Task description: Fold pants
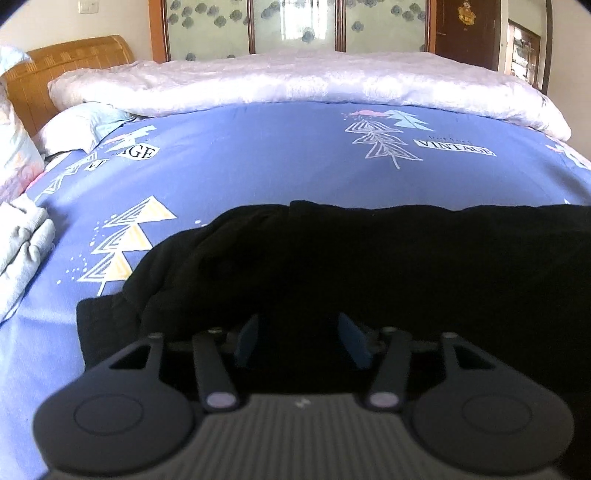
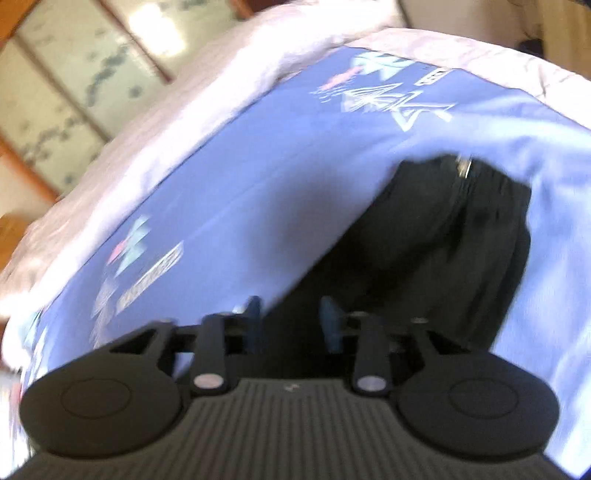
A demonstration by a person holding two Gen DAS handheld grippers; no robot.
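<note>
Black pants (image 1: 369,258) lie across the near part of a blue patterned bedsheet (image 1: 258,166), rumpled at their left end. My left gripper (image 1: 301,332) is low over the pants, its blue pads (image 1: 247,336) apart with black cloth between them. In the blurred, tilted right wrist view the pants (image 2: 443,251) show a zipper (image 2: 461,170) at the far end. My right gripper (image 2: 291,317) is at the pants' edge, its blue pads (image 2: 330,321) apart over black cloth.
A white quilt (image 1: 295,81) lies across the far side of the bed. Pillows (image 1: 74,125) and a wooden headboard (image 1: 66,62) are at the left. Folded pale cloth (image 1: 22,243) sits at the left edge. Glass-panelled doors (image 1: 295,26) stand behind.
</note>
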